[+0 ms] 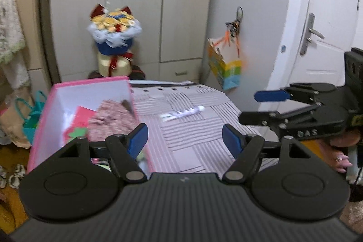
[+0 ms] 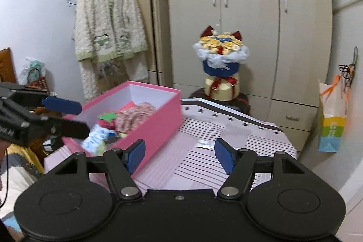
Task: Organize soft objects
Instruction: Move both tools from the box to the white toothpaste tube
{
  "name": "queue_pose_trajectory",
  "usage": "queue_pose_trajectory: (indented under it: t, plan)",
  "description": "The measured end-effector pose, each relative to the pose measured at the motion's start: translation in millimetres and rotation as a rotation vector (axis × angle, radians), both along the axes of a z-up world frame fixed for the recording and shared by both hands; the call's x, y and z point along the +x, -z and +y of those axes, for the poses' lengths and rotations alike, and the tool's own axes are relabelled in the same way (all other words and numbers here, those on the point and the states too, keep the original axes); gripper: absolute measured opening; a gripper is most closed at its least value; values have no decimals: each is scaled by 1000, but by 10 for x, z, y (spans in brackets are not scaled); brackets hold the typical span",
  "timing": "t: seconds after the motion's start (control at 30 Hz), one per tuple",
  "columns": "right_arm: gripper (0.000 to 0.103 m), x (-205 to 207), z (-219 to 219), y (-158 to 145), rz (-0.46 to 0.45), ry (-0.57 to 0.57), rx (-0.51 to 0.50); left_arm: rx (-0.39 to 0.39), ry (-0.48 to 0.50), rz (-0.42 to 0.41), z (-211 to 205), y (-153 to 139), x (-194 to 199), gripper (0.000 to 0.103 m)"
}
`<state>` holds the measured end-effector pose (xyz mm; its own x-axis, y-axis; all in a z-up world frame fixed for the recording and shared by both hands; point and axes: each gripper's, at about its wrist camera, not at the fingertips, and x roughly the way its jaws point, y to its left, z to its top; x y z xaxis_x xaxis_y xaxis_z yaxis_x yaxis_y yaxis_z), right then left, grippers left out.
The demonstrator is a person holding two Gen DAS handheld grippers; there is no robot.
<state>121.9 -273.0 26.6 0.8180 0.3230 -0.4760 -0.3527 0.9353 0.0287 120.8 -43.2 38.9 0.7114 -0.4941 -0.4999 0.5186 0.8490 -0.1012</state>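
Left wrist view looks over a striped cloth [image 1: 192,128] with a pink box [image 1: 45,110] standing on it at the left. Its lid is off and its walls are white inside. Within it lie a floral fabric piece [image 1: 111,115], a red item [image 1: 80,115] beside that, and a green shape [image 1: 78,132] nearer the camera. To the right of the box, apart from it on the cloth, lies a small white tube-like thing [image 1: 183,113], too blurred to name.

The left gripper [image 1: 185,140] hangs over the near corner of the box with its blue pads spread and nothing between them. The right gripper [image 1: 256,107] reaches in from the far side of the cloth, well away from the box, jaws likewise parted and empty; a hand [image 1: 342,160] shows below it.

The right wrist view sees the box [image 2: 158,119] from the other side. The floral fabric [image 2: 133,116] fills its far half; toward the near end lie a red strawberry-like item with a green top [image 2: 107,118] and a pale blue and white packet [image 2: 96,136]. The right gripper [image 2: 179,157] is released above the cloth [image 2: 249,140], just right of the box. The left gripper [image 2: 70,116] hovers over the left rim of the box, holding nothing.

Behind the box, a bouquet [image 2: 221,53] stands before a wardrobe [image 2: 249,3].
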Motion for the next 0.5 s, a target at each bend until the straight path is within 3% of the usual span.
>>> queue_pose_trajectory:
  t: [0.23,0.5]
  plan:
    - [72,327,-273,282,-3,-18,-87,-52,16,132,-430,321,281,69]
    - [72,823,-539,712,41,-103,-116,-121,-131,265,-706,680,884,63]
